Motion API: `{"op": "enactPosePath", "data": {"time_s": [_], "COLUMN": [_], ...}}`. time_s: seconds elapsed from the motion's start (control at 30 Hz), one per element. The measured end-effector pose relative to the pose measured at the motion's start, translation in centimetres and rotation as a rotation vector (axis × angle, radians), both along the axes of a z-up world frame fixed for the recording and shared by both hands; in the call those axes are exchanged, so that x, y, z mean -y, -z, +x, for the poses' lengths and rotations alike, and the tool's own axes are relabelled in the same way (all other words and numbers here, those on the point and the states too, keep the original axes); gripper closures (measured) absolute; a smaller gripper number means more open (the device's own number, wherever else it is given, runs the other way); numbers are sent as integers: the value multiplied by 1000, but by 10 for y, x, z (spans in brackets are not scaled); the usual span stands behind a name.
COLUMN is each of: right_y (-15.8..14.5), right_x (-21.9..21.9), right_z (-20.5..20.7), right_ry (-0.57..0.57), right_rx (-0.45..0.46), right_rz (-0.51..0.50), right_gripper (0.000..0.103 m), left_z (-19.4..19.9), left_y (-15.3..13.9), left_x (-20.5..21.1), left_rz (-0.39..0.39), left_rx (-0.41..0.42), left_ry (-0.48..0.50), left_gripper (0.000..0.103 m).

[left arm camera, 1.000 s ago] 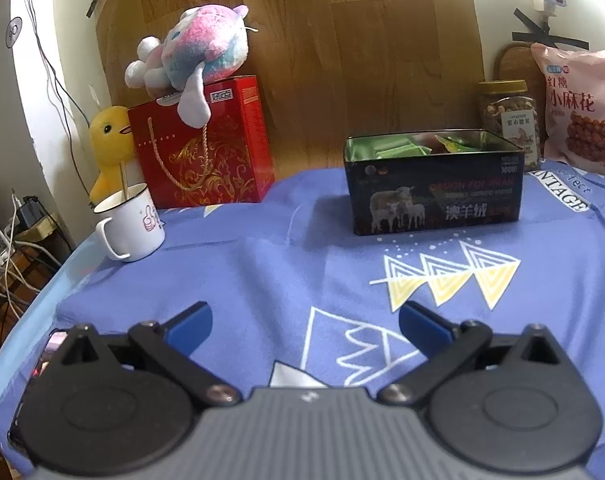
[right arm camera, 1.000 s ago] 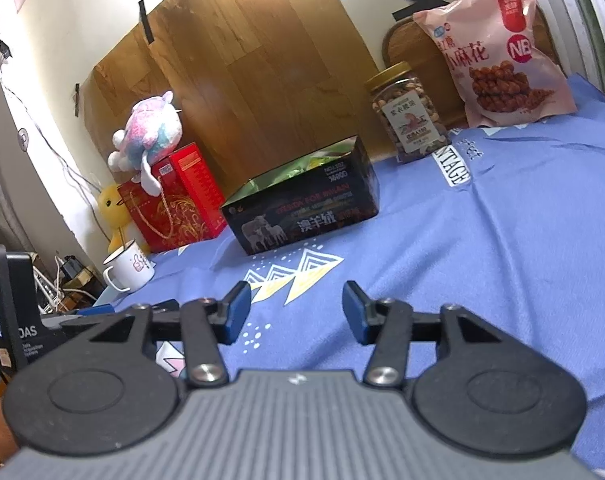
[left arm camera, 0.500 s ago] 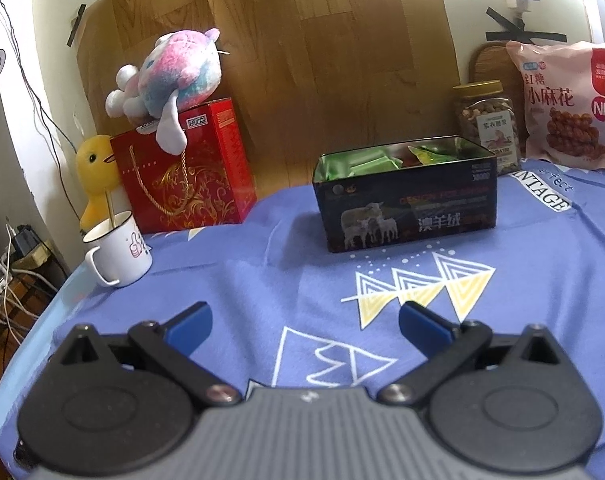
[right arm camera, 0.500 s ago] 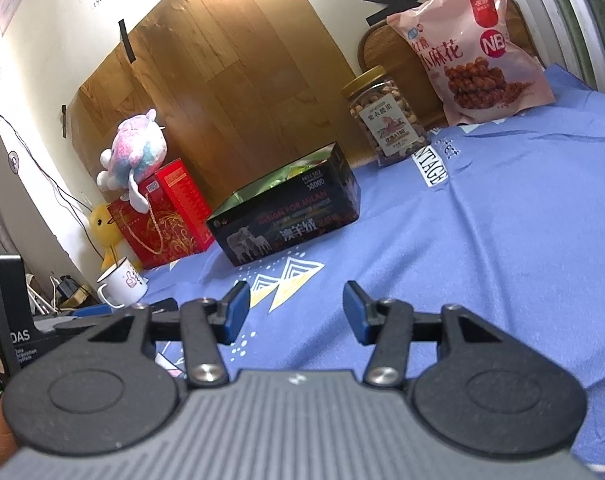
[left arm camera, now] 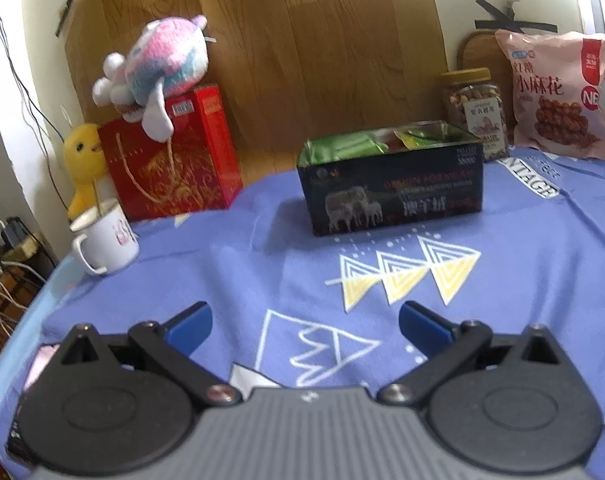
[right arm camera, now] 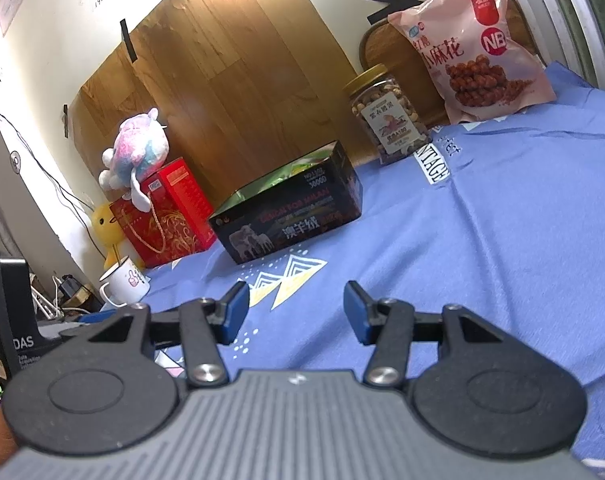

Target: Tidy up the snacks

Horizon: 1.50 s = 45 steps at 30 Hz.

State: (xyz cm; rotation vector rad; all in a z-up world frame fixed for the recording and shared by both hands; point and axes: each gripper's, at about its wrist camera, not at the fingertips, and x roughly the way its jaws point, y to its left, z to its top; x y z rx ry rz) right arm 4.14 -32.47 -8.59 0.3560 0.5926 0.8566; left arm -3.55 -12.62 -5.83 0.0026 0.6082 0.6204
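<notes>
A black open tin point(left arm camera: 394, 196) point(right arm camera: 290, 216) with sheep on its side stands mid-table and holds green and yellow snack packets point(left arm camera: 354, 146). Behind it to the right are a clear jar of nuts point(left arm camera: 476, 114) point(right arm camera: 388, 116) with a gold lid and a pink snack bag point(left arm camera: 558, 92) point(right arm camera: 478, 44) leaning on the wall. My left gripper point(left arm camera: 304, 324) hovers open over the blue cloth, well short of the tin, with nothing between its blue pads. My right gripper point(right arm camera: 296, 312) is likewise open and empty, nearer the table's front.
A red gift box point(left arm camera: 174, 160) with a plush toy point(left arm camera: 158, 68) on top stands at the back left, beside a yellow duck point(left arm camera: 82, 160) and a white mug point(left arm camera: 106, 236). The blue tablecloth point(left arm camera: 522, 260) drops off at the left edge, where cables lie.
The left wrist view has drawn back and lifted slightly, so the tin and snacks sit lower and smaller. The right wrist view tilted a little. Both grippers stay open.
</notes>
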Motion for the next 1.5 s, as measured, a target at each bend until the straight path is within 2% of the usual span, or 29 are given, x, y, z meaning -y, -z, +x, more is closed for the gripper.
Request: {"op": "enactPosePath", "data": {"time_s": [0.27,0.53,0.73,1.3,1.5], "right_y": [1,2,3,7,8], "right_x": [-3,-6,-12,-19,-22], "right_z": [-2,-4,-9,-15,-16], "right_ry": [-10,-3,-26,-55,-68], "right_rx": [-1,4,7,1,-6], "right_rz": [-12,-20,-30,-46,-51], "right_gripper": [48,42,41,41,41], "left_z": [-1,-4,-6,-12,-14], "left_y": [9,13,15,23,24], "left_x": [-1,-2,-5,-15,-14], "left_rz": [-68,-85,-116,-129,-108], "left_rx": [-22,-29,-53,-68,-71], "left_ry": [26,31,18,-52,-63], "left_gripper": [0,0,0,0,0]}}
